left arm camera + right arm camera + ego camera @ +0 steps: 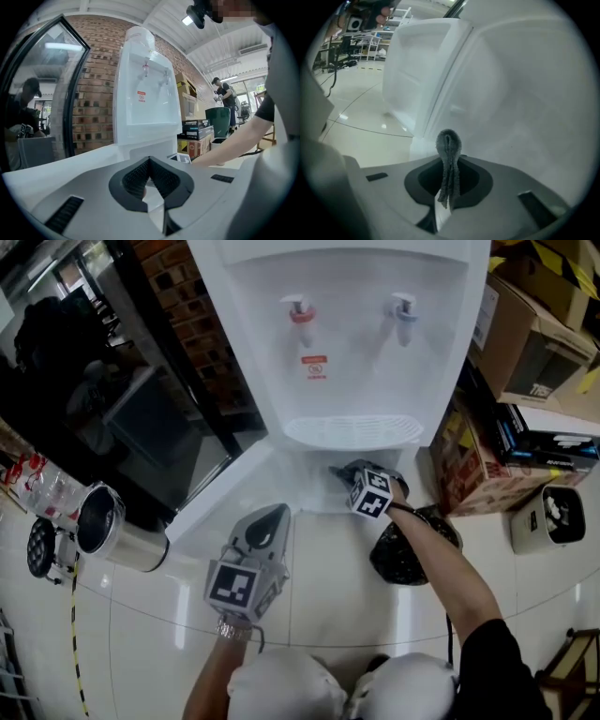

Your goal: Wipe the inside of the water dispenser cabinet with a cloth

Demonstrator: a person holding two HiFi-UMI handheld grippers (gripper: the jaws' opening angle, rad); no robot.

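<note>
- Wiping is the step in hand: the right claw (361, 486), clenched on a grey cloth (449, 145), reaches into the open cabinet (520, 93) beneath the water dispenser (347, 352), with white wall just ahead of its tips.
- Technique, as judged: press the fold that stands beyond the claw tips against the wall, use overlapping strokes from back to front, and hold the hard jaws off the plastic.
- The left claw (265, 521) is clenched on nothing, behind and left of the right claw, near the open door (225, 498).
- Writing: the red label (315, 367) is too small to read.
</note>
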